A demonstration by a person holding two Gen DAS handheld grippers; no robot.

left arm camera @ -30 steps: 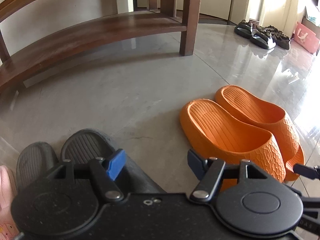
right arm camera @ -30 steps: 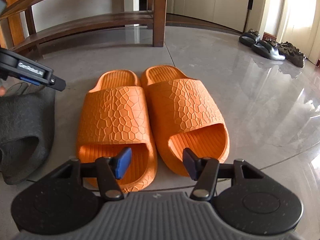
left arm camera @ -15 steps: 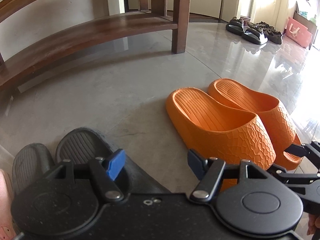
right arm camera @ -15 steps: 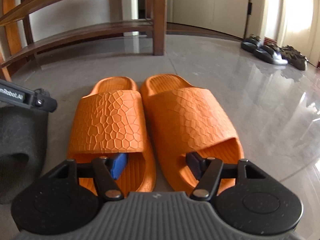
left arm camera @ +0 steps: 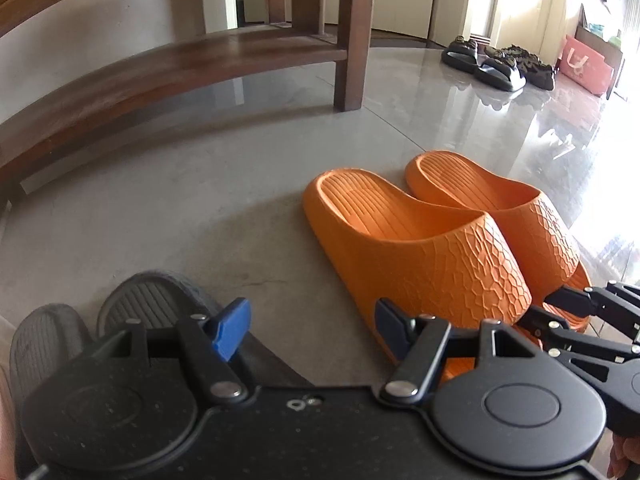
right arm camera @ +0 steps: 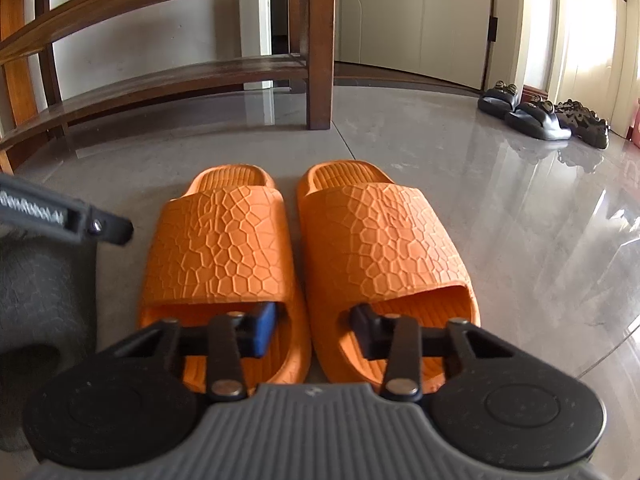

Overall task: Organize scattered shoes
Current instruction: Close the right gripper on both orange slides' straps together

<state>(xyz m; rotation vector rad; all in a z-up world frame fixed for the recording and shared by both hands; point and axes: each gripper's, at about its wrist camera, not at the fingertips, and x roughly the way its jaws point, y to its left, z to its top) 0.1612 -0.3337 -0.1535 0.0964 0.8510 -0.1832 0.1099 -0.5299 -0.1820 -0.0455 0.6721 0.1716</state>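
Note:
Two orange slippers [right arm camera: 224, 248] [right arm camera: 380, 248] lie side by side on the grey floor, toe openings toward me. My right gripper [right arm camera: 314, 330] has one finger in each opening. Its jaws are closing, with the two inner side walls between the pads, which look pressed on them. In the left wrist view the same orange pair [left arm camera: 420, 264] lies to the right, with the right gripper's fingers [left arm camera: 580, 308] at its toes. My left gripper [left arm camera: 310, 324] stands open over bare floor, right beside a dark grey slipper pair [left arm camera: 152, 304].
A dark wooden shoe rack [left arm camera: 160, 64] with a low shelf stands ahead, its leg [left arm camera: 356, 40] nearest the slippers. Black sandals and dark shoes [left arm camera: 496, 68] sit far right by a doorway, next to a pink bag [left arm camera: 584, 64].
My right gripper has moved forward until its fingers entered the orange slippers' toe openings, and its jaws have narrowed around the inner walls. The left gripper stays open and nearly still.

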